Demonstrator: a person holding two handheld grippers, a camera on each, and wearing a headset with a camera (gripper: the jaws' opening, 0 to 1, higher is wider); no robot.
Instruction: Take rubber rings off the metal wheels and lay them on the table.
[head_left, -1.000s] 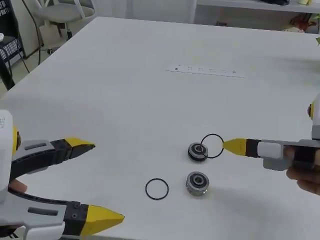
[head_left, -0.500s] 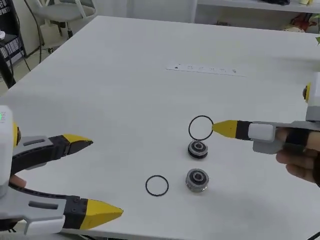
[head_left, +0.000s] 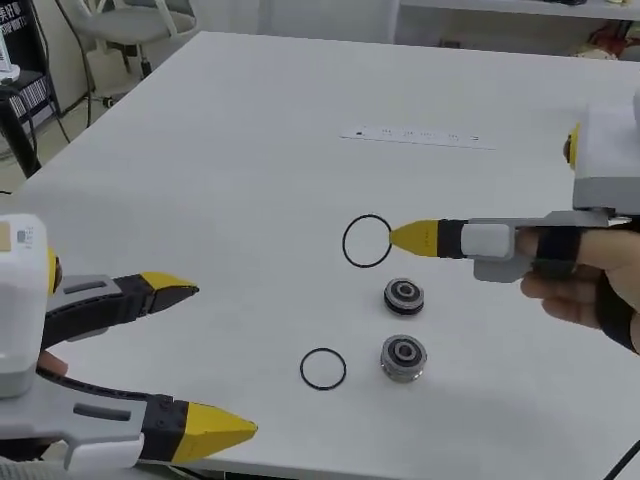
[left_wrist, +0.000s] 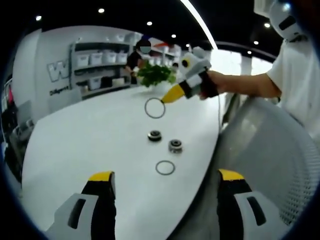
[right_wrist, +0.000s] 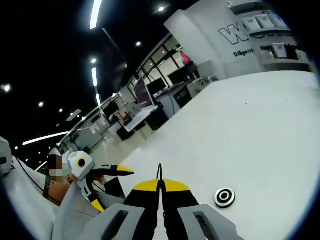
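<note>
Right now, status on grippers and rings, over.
Right gripper shut on rubber ring, lifted clear of metal wheels. Left gripper open, holding nothing. Second ring flat on table beside the wheels. Nothing in the way.

Table (head_left: 250, 150): thin white strip (head_left: 417, 135) w/ small dark marks lies flat on far half, well apart from all else. Beyond far-left corner: white chair (head_left: 130, 22). Black rack (head_left: 25, 100) w/ barcode label at left edge. Shelf (head_left: 500, 8) at top right.

Left gripper view, bkgd: shelving (left_wrist: 100, 62) w/ white boxes, plant (left_wrist: 155, 74), person (left_wrist: 134, 61) standing just beside it, ceiling spots (left_wrist: 101, 10). Grey mesh chair back (left_wrist: 270, 150) at right.

Right gripper view: desks (right_wrist: 165, 100) w/ monitors, strip lights (right_wrist: 95, 15) overhead.
</note>
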